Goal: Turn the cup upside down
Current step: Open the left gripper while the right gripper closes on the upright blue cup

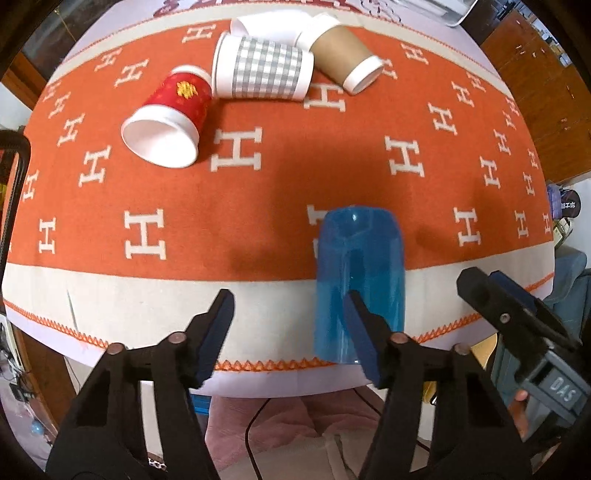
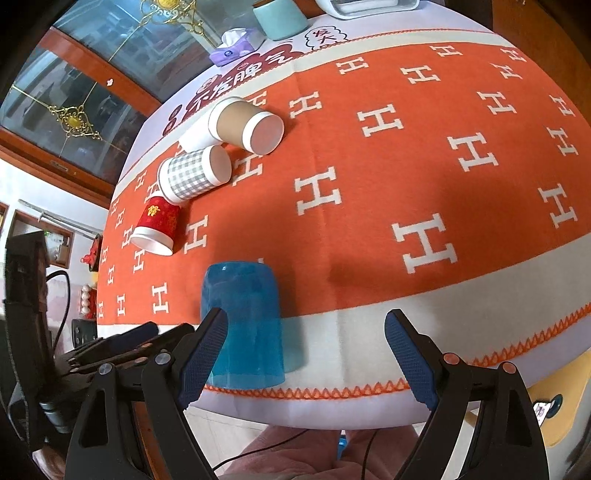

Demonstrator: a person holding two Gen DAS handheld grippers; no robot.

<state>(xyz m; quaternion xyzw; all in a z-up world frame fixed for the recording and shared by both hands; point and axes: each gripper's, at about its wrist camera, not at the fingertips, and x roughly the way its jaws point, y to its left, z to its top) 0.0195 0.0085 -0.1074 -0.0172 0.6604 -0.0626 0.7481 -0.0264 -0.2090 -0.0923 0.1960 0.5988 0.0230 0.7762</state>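
A translucent blue plastic cup [image 1: 360,280] stands upside down near the table's front edge, its rim on the cream border of the cloth; it also shows in the right wrist view [image 2: 242,321]. My left gripper [image 1: 290,321] is open and empty, with the cup just behind its right finger. My right gripper [image 2: 304,350] is open and empty, with the cup just beyond its left finger; it shows in the left wrist view [image 1: 509,314] to the right of the cup.
Several paper cups lie on their sides at the far left: a red one [image 1: 168,116], a grey checked one [image 1: 262,68], a brown one [image 1: 341,55] and a white one [image 1: 266,26]. A tissue pack [image 2: 232,48] and a teal mug [image 2: 279,16] stand at the table's back.
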